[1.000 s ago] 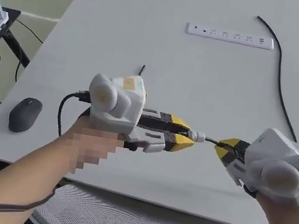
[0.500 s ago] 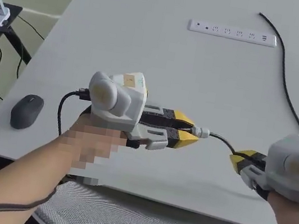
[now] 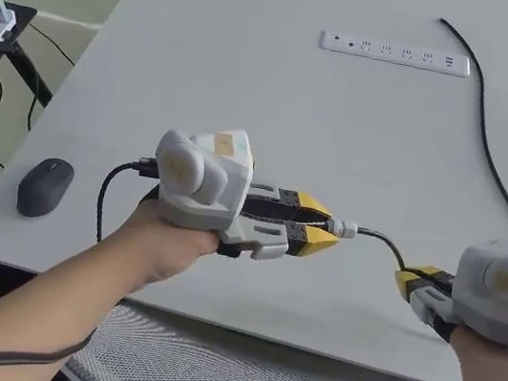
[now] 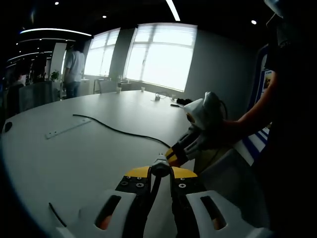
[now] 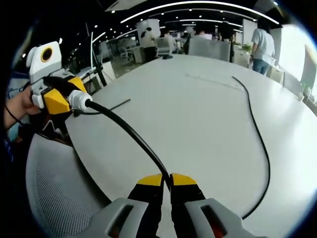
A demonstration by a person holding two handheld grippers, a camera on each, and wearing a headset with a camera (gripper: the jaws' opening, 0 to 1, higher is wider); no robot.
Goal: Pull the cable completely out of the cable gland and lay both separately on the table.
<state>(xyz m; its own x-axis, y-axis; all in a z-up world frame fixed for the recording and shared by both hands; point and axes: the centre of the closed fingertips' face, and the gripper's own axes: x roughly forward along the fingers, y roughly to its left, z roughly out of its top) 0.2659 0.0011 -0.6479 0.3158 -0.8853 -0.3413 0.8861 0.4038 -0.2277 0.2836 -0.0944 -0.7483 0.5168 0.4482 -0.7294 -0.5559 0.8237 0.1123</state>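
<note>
Pulled apart now: the right gripper has drawn away to the right since a second ago, and a longer stretch of thin black cable shows between the two. The left gripper is clamped on the small white cable gland, held above the near edge of the white tabletop. The right gripper's yellow-tipped jaws pinch the cable itself, which runs into the gland. Farther back lies a white power strip.
</note>
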